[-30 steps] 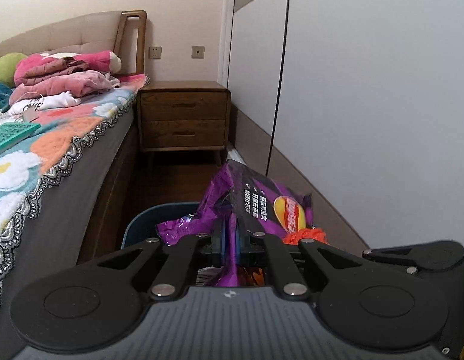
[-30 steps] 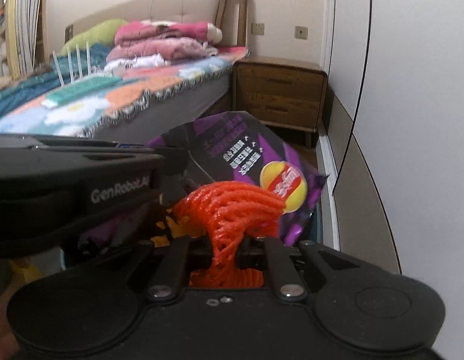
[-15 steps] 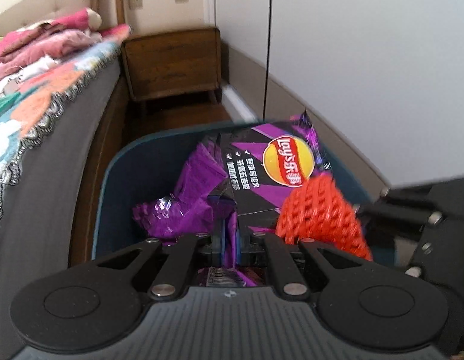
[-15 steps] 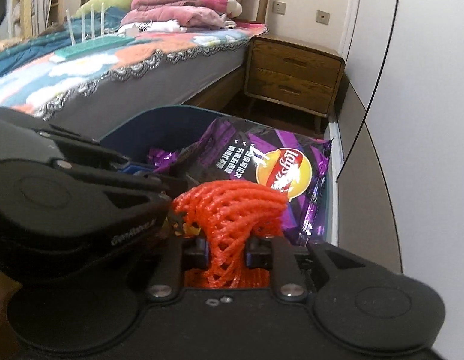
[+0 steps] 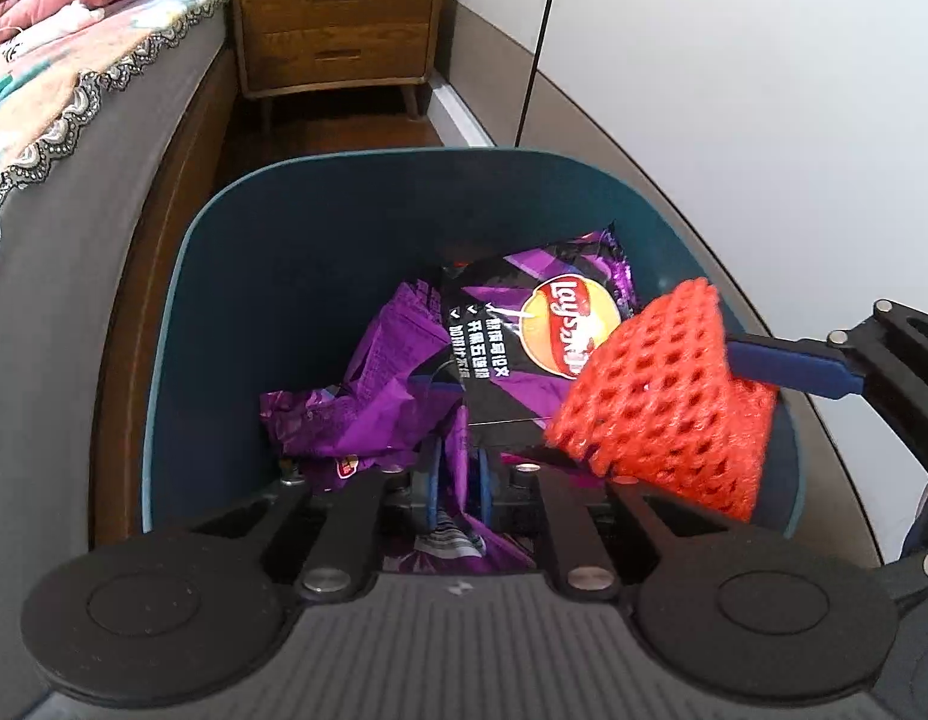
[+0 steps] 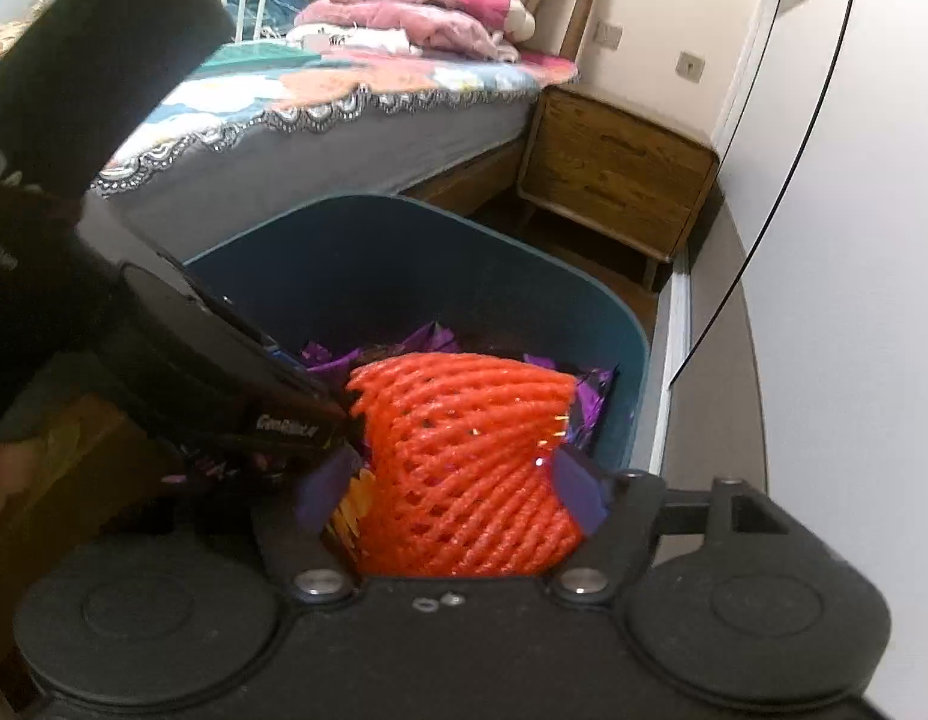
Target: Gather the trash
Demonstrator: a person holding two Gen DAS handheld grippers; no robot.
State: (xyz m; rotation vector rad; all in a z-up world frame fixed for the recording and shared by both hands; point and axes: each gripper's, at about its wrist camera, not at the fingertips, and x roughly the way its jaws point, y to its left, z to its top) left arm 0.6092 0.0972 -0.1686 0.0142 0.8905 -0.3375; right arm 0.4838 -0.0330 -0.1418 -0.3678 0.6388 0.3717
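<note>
A bed (image 5: 56, 138) with a floral cover runs along the left of the room, a wooden nightstand (image 5: 338, 30) stands beyond it, and a teal trash bin (image 5: 182, 312) sits on the floor beside pale wardrobe doors. Over the bin, the left hand-held gripper (image 5: 458, 483) has its jaws narrow and opening around a purple chip bag (image 5: 523, 330) that hangs inside. To the right, the right hand-held gripper (image 6: 455, 480) is opening wide, with the orange foam net (image 6: 464, 468) loose between its fingers above the bin.
</note>
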